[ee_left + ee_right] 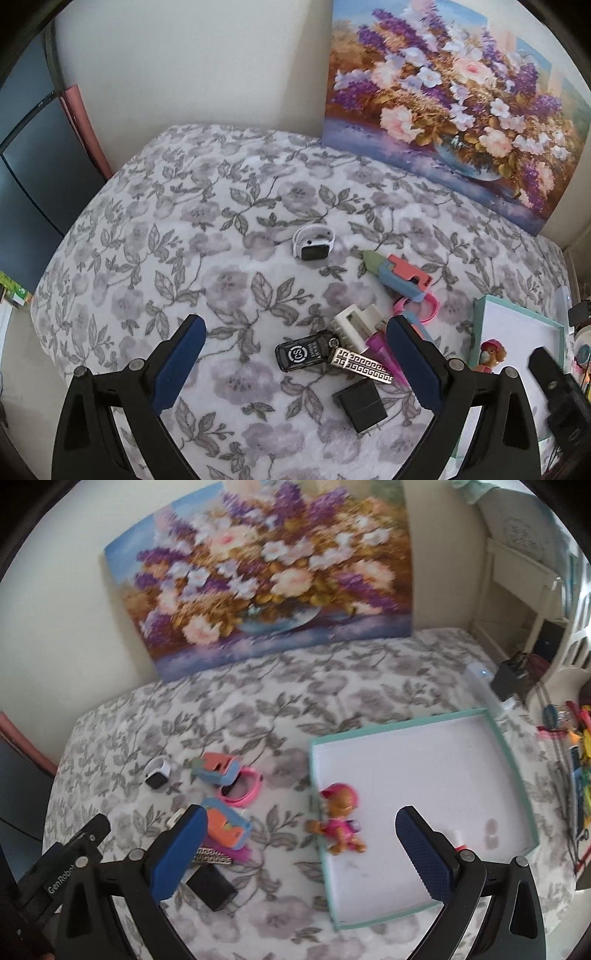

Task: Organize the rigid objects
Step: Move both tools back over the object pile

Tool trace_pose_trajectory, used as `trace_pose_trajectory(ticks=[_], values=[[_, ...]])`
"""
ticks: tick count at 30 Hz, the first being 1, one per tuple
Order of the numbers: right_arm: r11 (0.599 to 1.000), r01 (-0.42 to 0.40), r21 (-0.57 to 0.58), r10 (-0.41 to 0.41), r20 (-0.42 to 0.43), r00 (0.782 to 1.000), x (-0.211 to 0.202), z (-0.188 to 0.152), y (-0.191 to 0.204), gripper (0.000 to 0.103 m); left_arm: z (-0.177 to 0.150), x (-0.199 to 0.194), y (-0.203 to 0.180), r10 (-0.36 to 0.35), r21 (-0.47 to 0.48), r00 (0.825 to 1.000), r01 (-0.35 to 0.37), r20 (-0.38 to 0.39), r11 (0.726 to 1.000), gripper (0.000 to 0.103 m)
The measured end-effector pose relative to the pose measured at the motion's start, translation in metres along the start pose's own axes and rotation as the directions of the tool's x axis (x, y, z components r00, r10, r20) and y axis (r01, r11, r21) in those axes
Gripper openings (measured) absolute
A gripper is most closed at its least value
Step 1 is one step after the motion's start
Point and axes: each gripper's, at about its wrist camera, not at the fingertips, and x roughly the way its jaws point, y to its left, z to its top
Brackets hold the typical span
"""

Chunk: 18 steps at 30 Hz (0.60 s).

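Loose items lie on the floral bedspread (221,221): a white smartwatch (312,245), a black key fob (301,352), a gold patterned bar (362,365), a black charger cube (360,402), a white plastic piece (354,319), and a blue and coral toy (404,278) on a pink band (428,306). My left gripper (295,332) hovers open over the fob, holding nothing. A teal-rimmed white tray (406,729) holds a pink toy pup (341,819) by its left wall. My right gripper (301,816) is open and empty above the tray's near left part.
A flower painting (266,572) leans on the wall behind the bed. White shelving (524,602) and colourful clutter (576,746) sit right of the bed. A dark screen (26,177) stands to the left. The bed drops off at its left and near edges.
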Motion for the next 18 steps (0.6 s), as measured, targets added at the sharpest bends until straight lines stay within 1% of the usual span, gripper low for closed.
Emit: trace_pose_trajectory(ticks=[2, 5, 7, 9, 11, 13, 18], values=[[1.0, 0.003, -0.01, -0.003, -0.024, 1.0, 0.011, -0.004, 0.007, 0.103, -0.001, 0.01, 0.001, -0.001, -0.011, 1.0, 0.001, -0.025, 1.0, 0.098], [1.0, 0.0, -0.009, 0.0, -0.077, 0.997, 0.033, -0.012, 0.012, 0.103, -0.005, 0.023, 0.002, 0.011, -0.002, 0.998, -0.011, -0.068, 1.0, 0.098], [1.0, -0.002, -0.012, 0.001, -0.118, 0.993, 0.046, -0.018, 0.014, 0.103, -0.006, 0.031, 0.003, 0.03, -0.001, 0.996, -0.03, -0.084, 1.0, 0.098], [1.0, -0.021, -0.022, 0.017, -0.163, 0.986, 0.06, -0.026, 0.019, 0.103, -0.007, 0.041, 0.003, 0.04, -0.003, 0.994, -0.04, -0.101, 0.999, 0.098], [0.999, -0.033, -0.029, 0.027, -0.198, 0.98, 0.07, -0.035, 0.023, 0.103, -0.012, 0.058, 0.004, 0.033, -0.002, 0.987, -0.033, -0.158, 0.999, 0.098], [0.999, -0.036, -0.035, 0.027, -0.226, 0.974, 0.078, -0.042, 0.026, 0.103, -0.017, 0.07, 0.006, 0.042, -0.003, 0.98, -0.043, -0.196, 0.999, 0.098], [0.998, -0.057, -0.039, 0.044, -0.277, 0.96, 0.092, -0.056, 0.035, 0.103, -0.024, 0.085, 0.013, 0.064, 0.002, 0.968, -0.066, -0.244, 0.998, 0.098]])
